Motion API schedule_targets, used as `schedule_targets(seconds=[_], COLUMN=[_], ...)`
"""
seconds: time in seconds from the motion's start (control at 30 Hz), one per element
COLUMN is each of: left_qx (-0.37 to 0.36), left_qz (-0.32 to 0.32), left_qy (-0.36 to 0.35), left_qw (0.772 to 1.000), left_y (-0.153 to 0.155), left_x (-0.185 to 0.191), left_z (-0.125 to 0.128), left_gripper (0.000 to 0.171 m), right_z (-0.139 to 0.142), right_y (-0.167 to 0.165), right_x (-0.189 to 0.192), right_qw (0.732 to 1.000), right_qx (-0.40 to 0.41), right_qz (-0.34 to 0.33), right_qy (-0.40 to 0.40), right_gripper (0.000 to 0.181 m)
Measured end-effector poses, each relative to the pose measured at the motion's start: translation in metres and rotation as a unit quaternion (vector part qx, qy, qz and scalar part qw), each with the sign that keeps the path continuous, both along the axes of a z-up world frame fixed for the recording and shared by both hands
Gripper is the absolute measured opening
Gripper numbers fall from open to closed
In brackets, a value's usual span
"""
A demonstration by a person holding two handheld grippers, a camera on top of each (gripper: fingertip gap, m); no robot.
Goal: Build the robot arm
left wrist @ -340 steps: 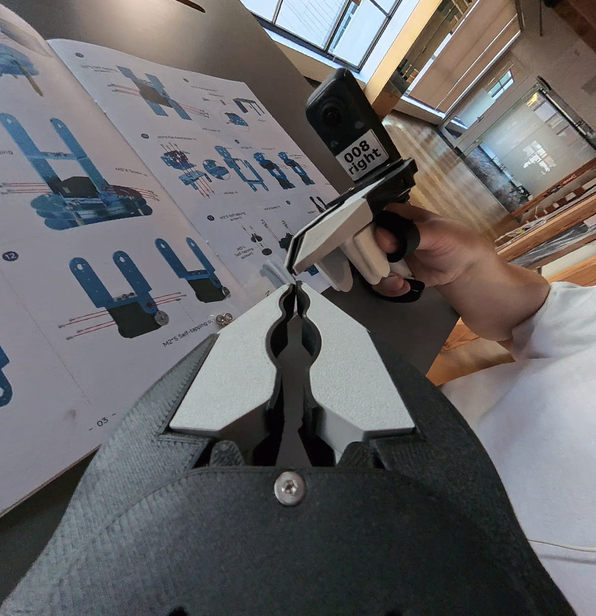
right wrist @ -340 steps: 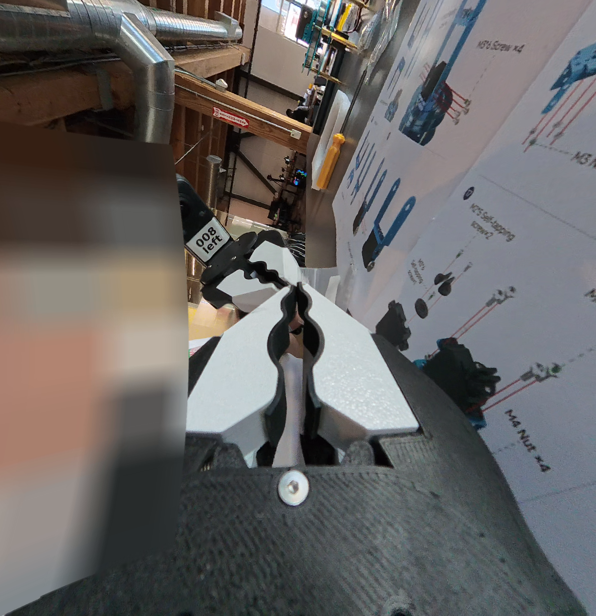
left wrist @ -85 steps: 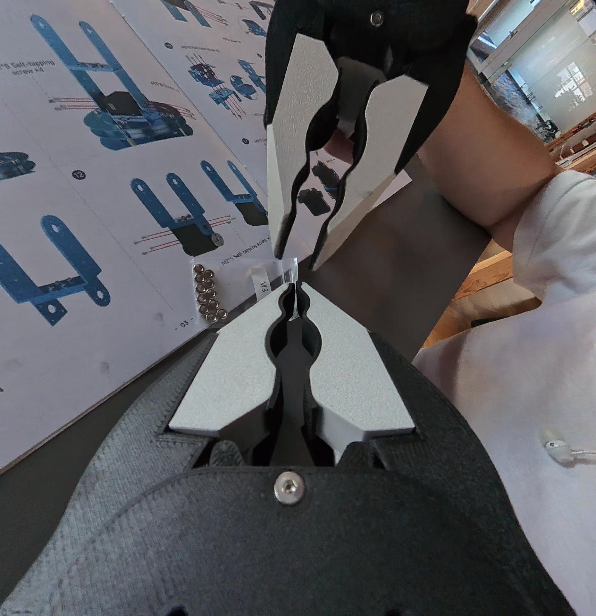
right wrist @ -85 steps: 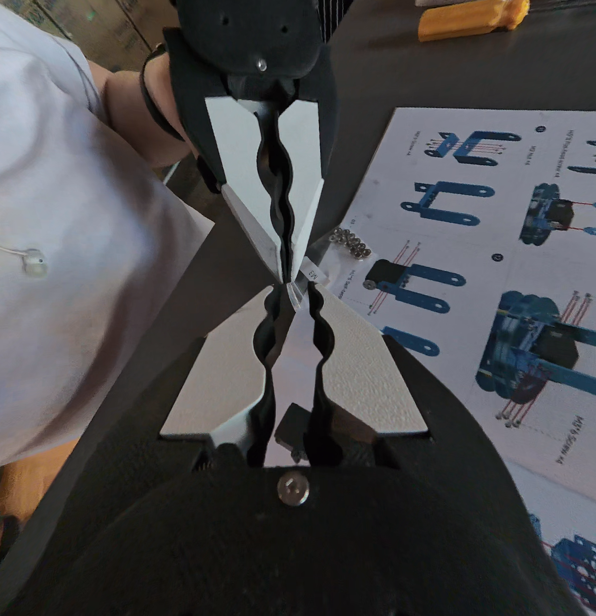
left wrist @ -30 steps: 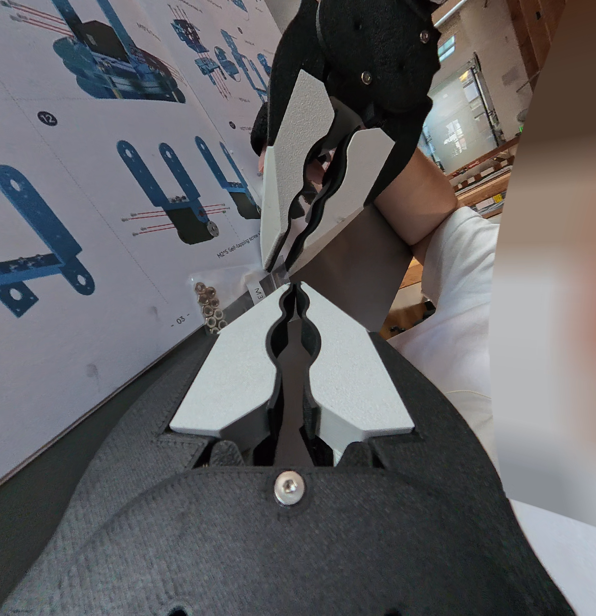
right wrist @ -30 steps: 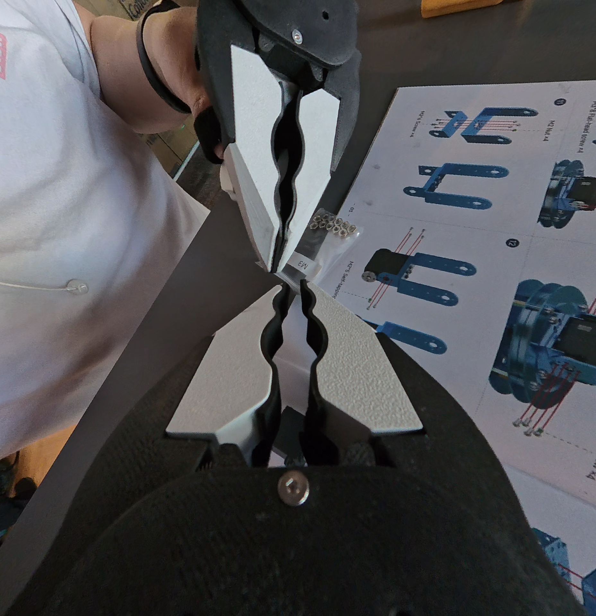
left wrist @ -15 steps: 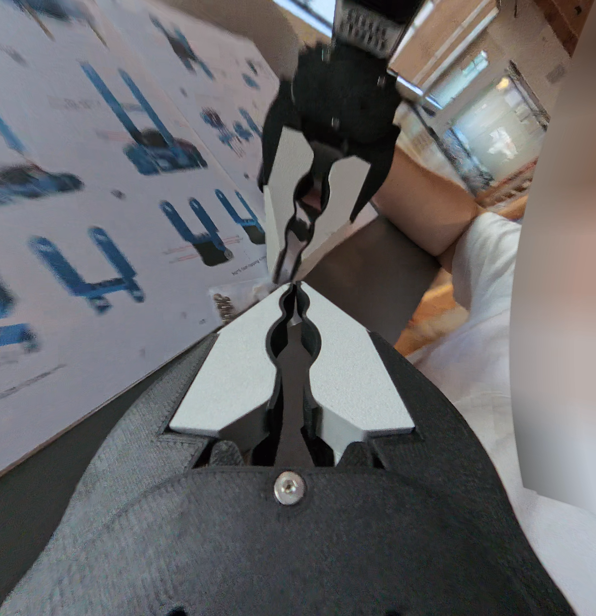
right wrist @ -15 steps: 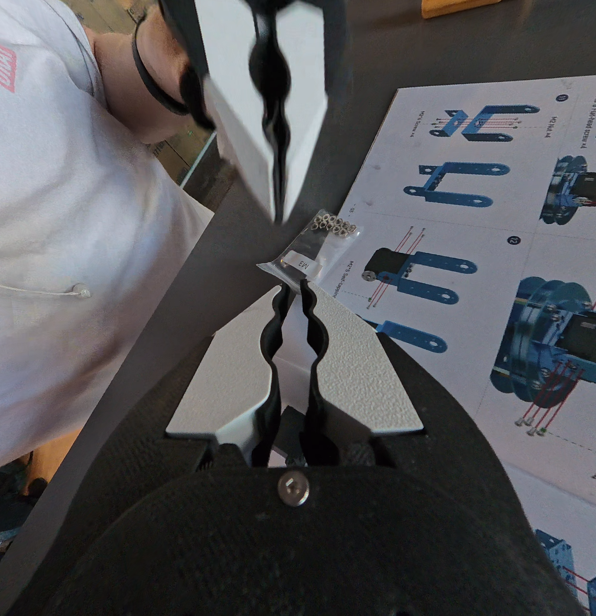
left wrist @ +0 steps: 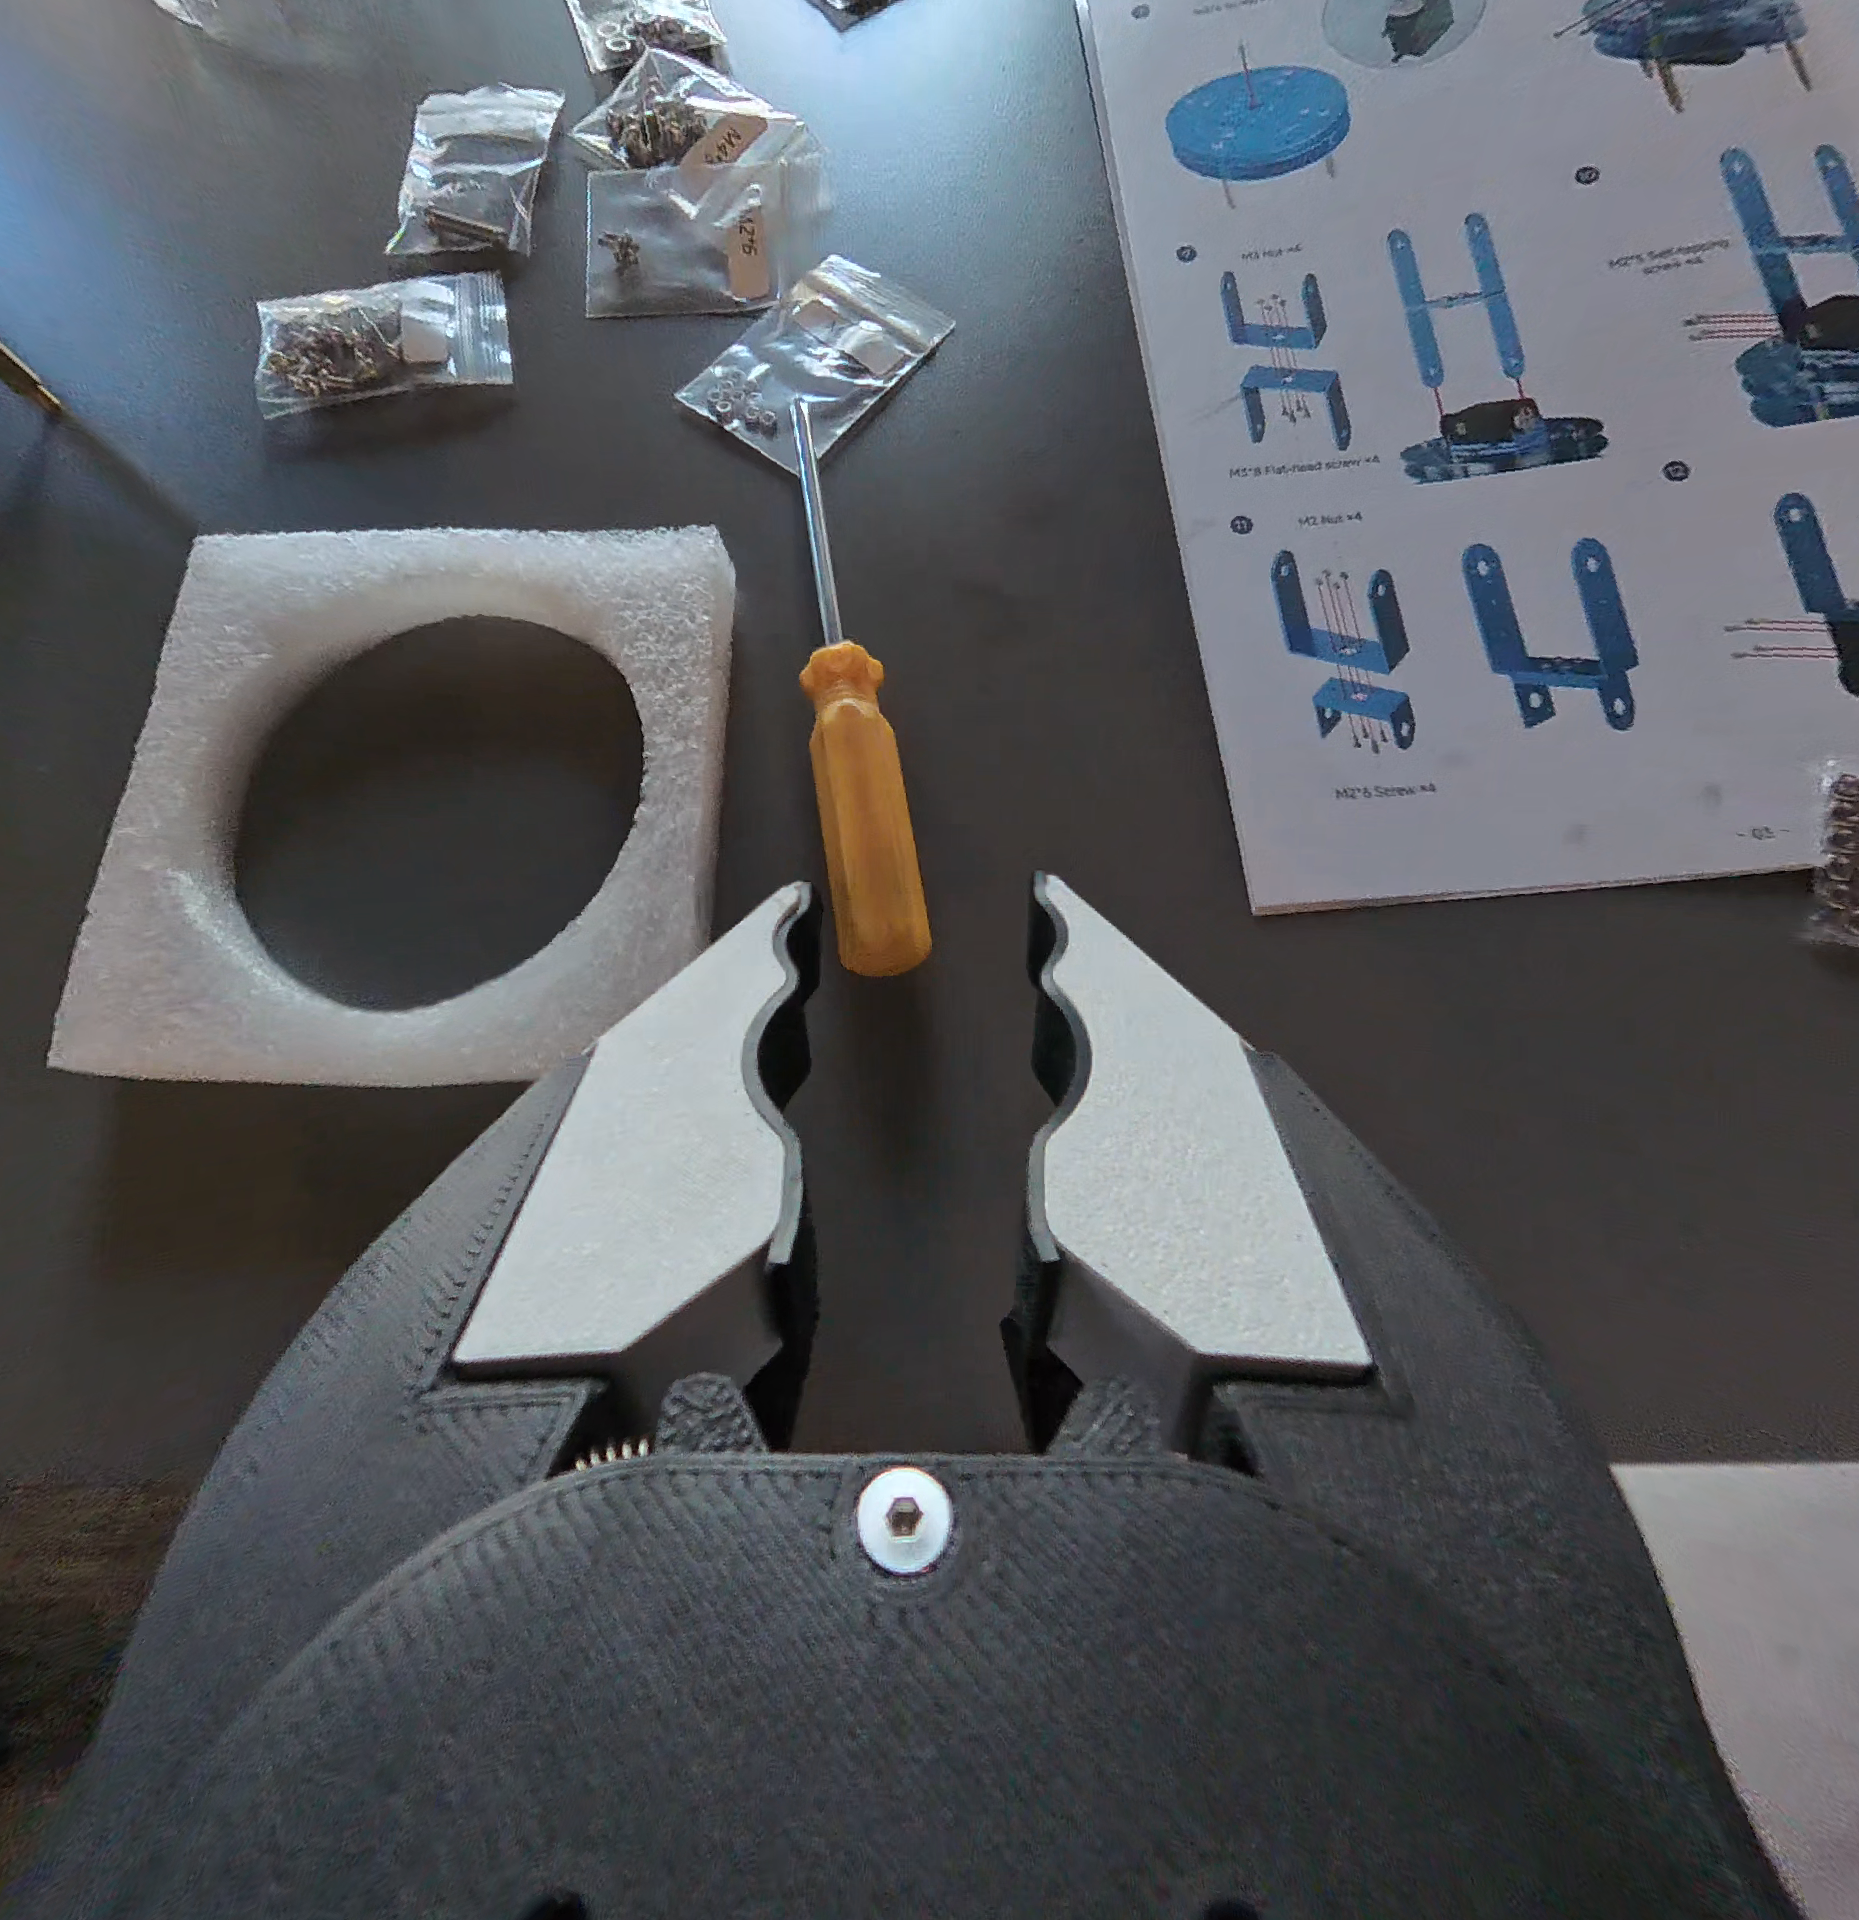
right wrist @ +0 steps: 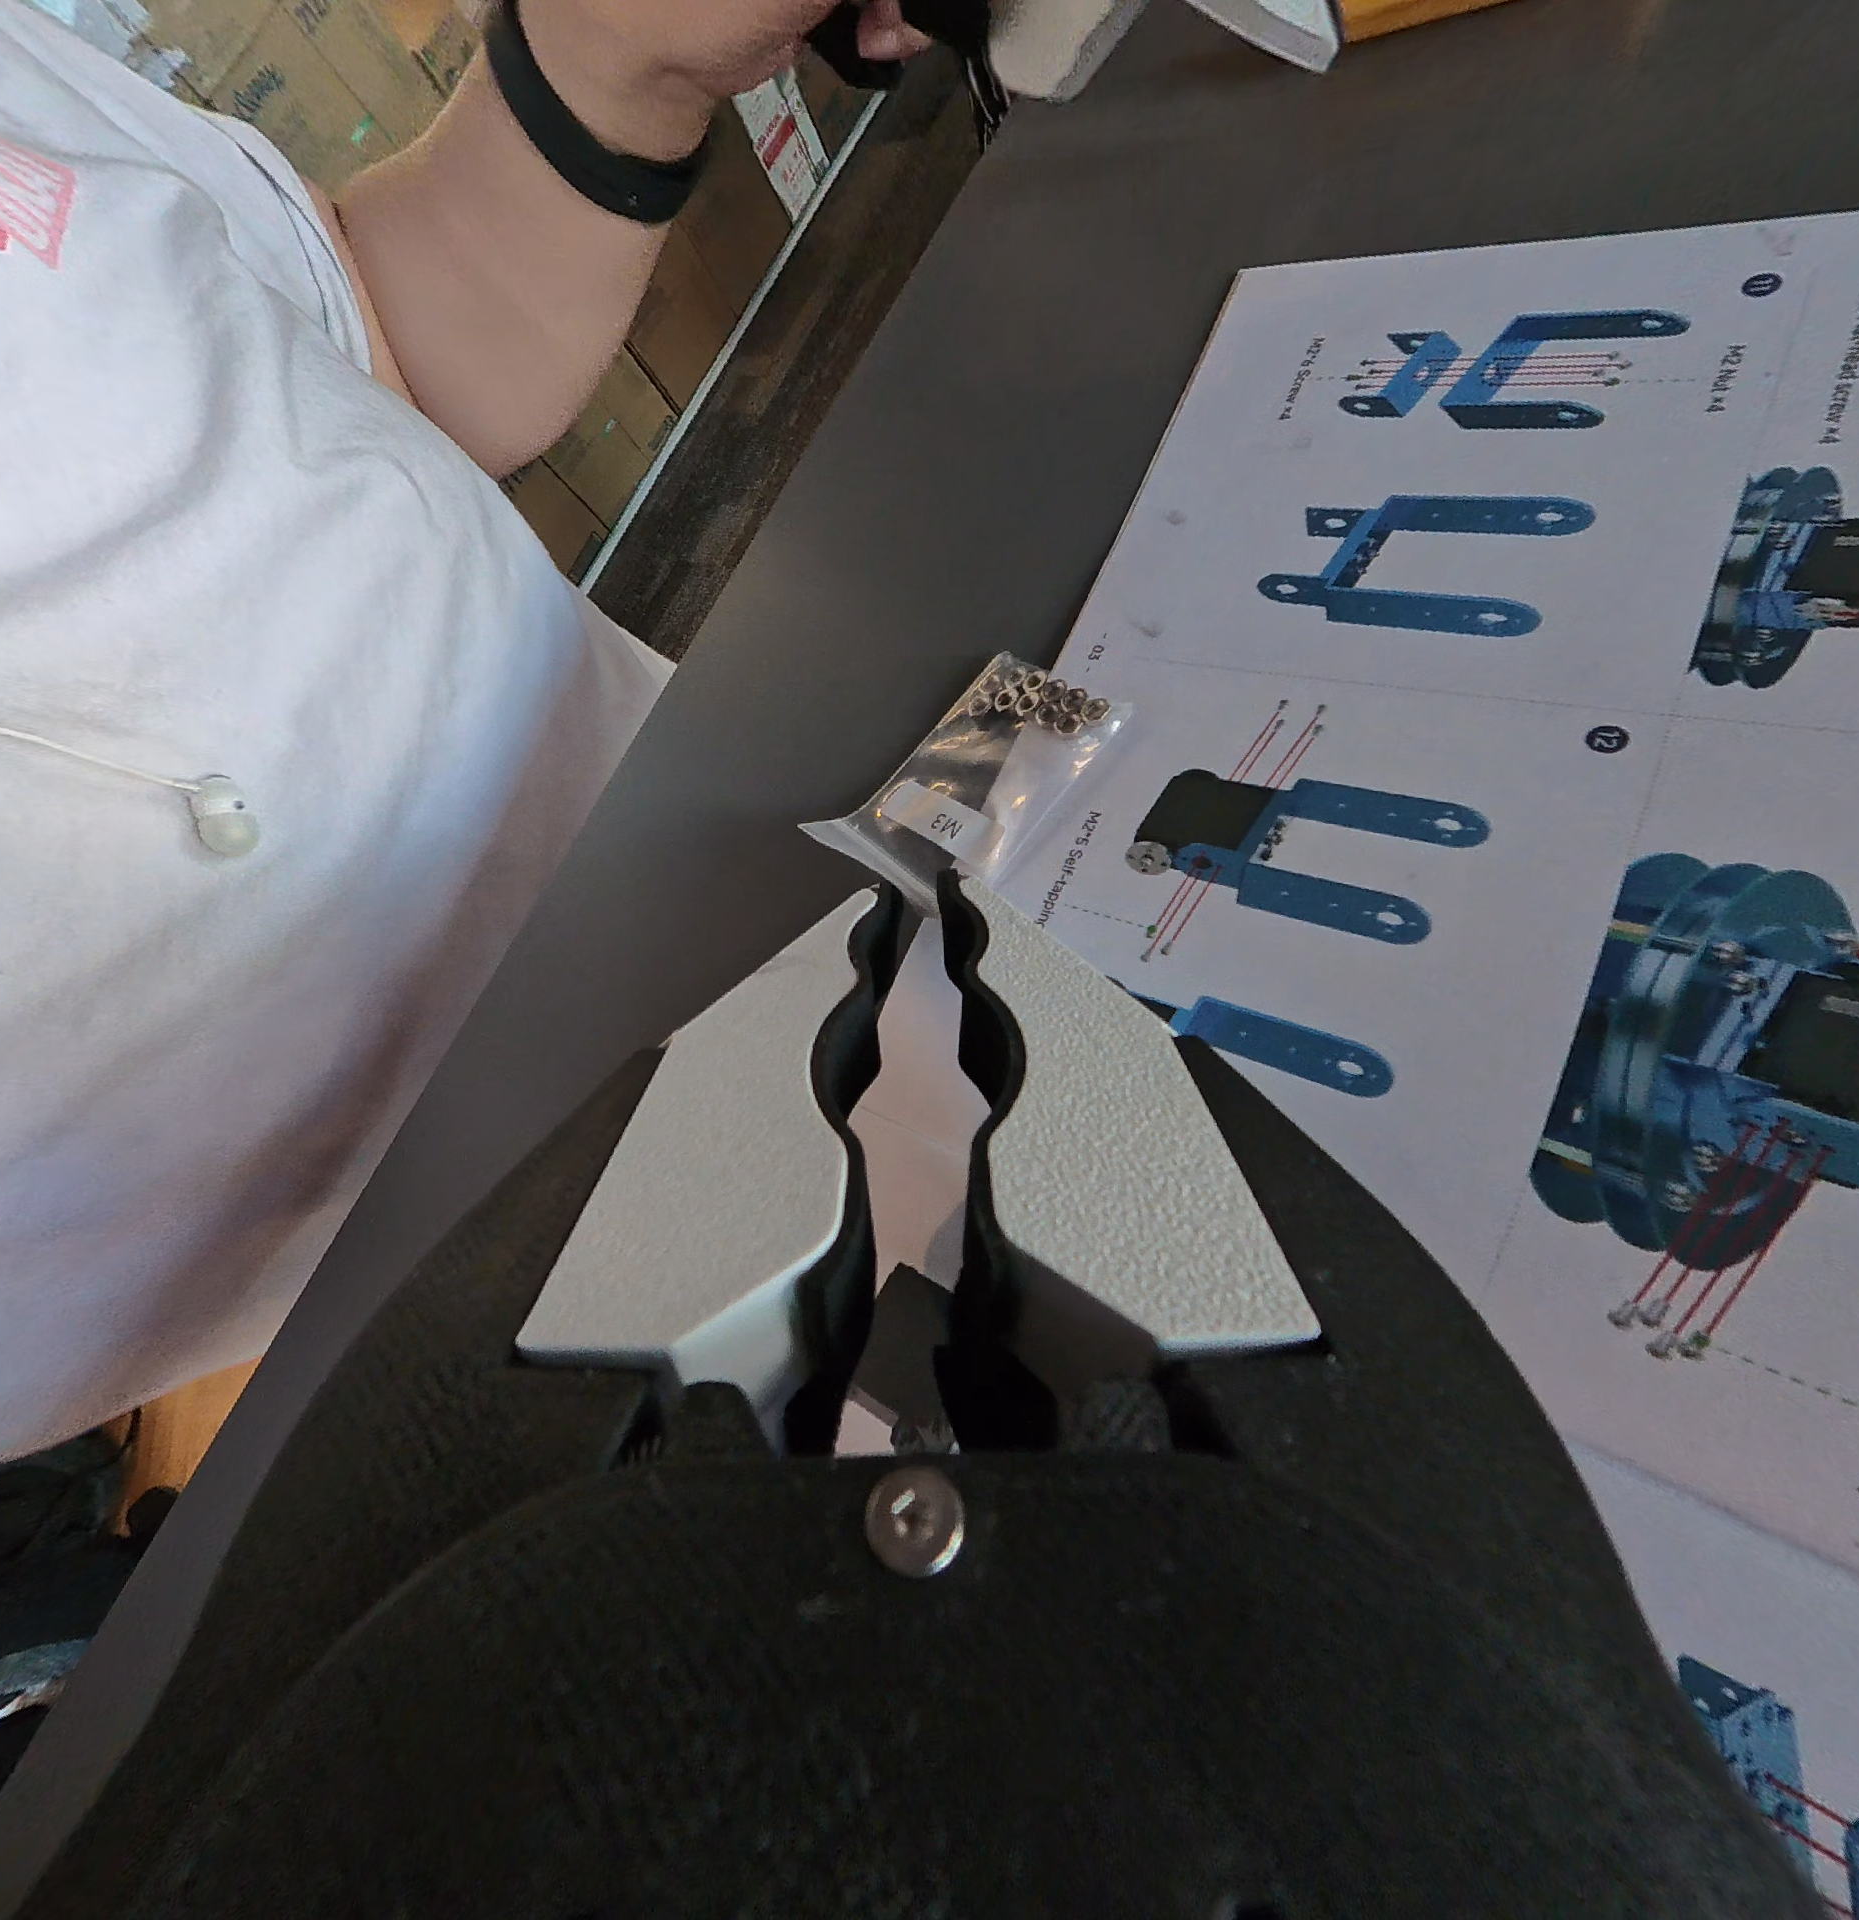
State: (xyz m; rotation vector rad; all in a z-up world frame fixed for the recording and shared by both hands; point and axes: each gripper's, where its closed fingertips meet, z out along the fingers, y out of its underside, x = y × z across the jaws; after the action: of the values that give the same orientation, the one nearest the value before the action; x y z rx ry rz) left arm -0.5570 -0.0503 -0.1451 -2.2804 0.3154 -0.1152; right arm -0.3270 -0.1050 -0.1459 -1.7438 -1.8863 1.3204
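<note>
My left gripper (left wrist: pixel 925 894) is open and empty above the dark table (left wrist: pixel 1008 1039). The butt of an orange-handled screwdriver (left wrist: pixel 868 821) lies just beyond its left fingertip. My right gripper (right wrist: pixel 914 888) is open by a narrow gap. Its tips are at the near edge of a small clear bag of nuts (right wrist: pixel 992 790), which lies across the corner of an open instruction booklet (right wrist: pixel 1527 675). That bag also shows at the right edge of the left wrist view (left wrist: pixel 1855 873). Part of the left gripper (right wrist: pixel 1164 31) shows at the top of the right wrist view.
A white foam square with a round hole (left wrist: pixel 405 800) lies left of the screwdriver. Several clear bags of screws (left wrist: pixel 385 343) lie beyond it, one (left wrist: pixel 816 358) under the screwdriver's tip. The booklet (left wrist: pixel 1527 416) is at the right. A person in a white shirt (right wrist: pixel 229 727) stands at the table edge. Spacing between my two grippers at the tips: around 25 cm.
My left gripper has let go of the bag of nuts, swung away over the screwdriver and opened wide. The bag now lies on the booklet corner. My right gripper has hardly moved.
</note>
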Motion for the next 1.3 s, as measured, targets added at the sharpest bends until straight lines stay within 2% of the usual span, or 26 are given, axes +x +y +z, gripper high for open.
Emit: schedule_targets(seconds=[0.1, 0.2, 0.23, 0.27, 0.4, 0.5, 0.6, 0.67, 0.73, 0.77, 0.83, 0.9, 1.0, 1.07, 1.2, 1.23, 1.3], left_qx=[-0.014, -0.03, -0.033, -0.038, -0.059, -0.086, -0.093, -0.094, -0.096, -0.097, -0.107, -0.131, -0.18, -0.207, -0.22, -0.222, -0.226], left_qz=[0.003, 0.007, 0.019, 0.024, 0.016, -0.019, -0.065, -0.088, -0.11, -0.122, -0.157, -0.202, -0.257, -0.279, -0.296, -0.3, -0.308], left_qy=[0.017, -0.014, -0.015, -0.017, -0.047, -0.166, -0.309, -0.369, -0.402, -0.413, -0.434, -0.46, -0.489, -0.499, -0.474, -0.48, -0.486], left_qw=[1.0, 0.999, 0.999, 0.999, 0.997, 0.982, 0.944, 0.921, 0.904, 0.897, 0.881, 0.855, 0.814, 0.794, 0.8, 0.794, 0.786], left_y=[0.008, 0.017, 0.02, 0.022, 0.025, 0.02, 0.017, 0.017, 0.016, 0.016, 0.015, 0.013, 0.008, 0.007, 0.009, 0.008, 0.006], left_x=[-0.004, 0.0, -0.004, -0.005, -0.003, 0.013, 0.03, 0.034, 0.038, 0.043, 0.063, 0.091, 0.131, 0.148, 0.164, 0.168, 0.174], left_z=[-0.007, -0.009, -0.009, -0.009, -0.009, -0.003, 0.013, 0.021, 0.028, 0.032, 0.039, 0.045, 0.048, 0.049, 0.042, 0.044, 0.046], left_gripper=[0.036, 0.031, 0.021, 0.017, 0.017, 0.017, 0.017, 0.017, 0.016, 0.016, 0.016, 0.016, 0.016, 0.016, 0.017, 0.017, 0.017], right_z=[-0.001, -0.001, -0.001, -0.002, 0.001, 0.003, 0.009, 0.023, 0.04, 0.049, 0.062, 0.068, 0.059, 0.042, 0.033, 0.034, 0.036], right_y=[0.0, 0.0, 0.0, 0.0, -0.001, 0.003, 0.01, 0.019, 0.032, 0.039, 0.035, 0.037, 0.054, 0.065, 0.083, 0.085, 0.081], right_x=[0.0, 0.0, 0.0, 0.0, 0.0, 0.002, 0.007, 0.003, -0.006, -0.013, -0.033, -0.058, -0.08, -0.082, -0.068, -0.063, -0.056], right_qw=[1.0, 1.0, 1.0, 1.0, 1.0, 0.999, 0.996, 0.988, 0.967, 0.948, 0.913, 0.867, 0.776, 0.737, 0.678, 0.669, 0.678], right_qx=[0.001, 0.0, 0.0, 0.001, 0.0, 0.011, 0.043, 0.095, 0.193, 0.259, 0.374, 0.477, 0.625, 0.672, 0.724, 0.731, 0.721], right_qz=[-0.002, -0.004, -0.005, -0.005, -0.008, -0.034, -0.072, -0.112, -0.155, -0.173, -0.15, -0.132, -0.09, -0.06, -0.066, -0.072, -0.091], right_qy=[-0.001, -0.002, -0.002, -0.002, 0.005, 0.01, 0.011, 0.034, 0.057, 0.064, 0.07, 0.062, 0.011, -0.041, -0.111, -0.117, -0.115], right_gripper=[0.007, 0.006, 0.006, 0.007, 0.012, 0.024, 0.031, 0.033, 0.039, 0.04, 0.048, 0.05, 0.052, 0.042, 0.018, 0.018, 0.017])
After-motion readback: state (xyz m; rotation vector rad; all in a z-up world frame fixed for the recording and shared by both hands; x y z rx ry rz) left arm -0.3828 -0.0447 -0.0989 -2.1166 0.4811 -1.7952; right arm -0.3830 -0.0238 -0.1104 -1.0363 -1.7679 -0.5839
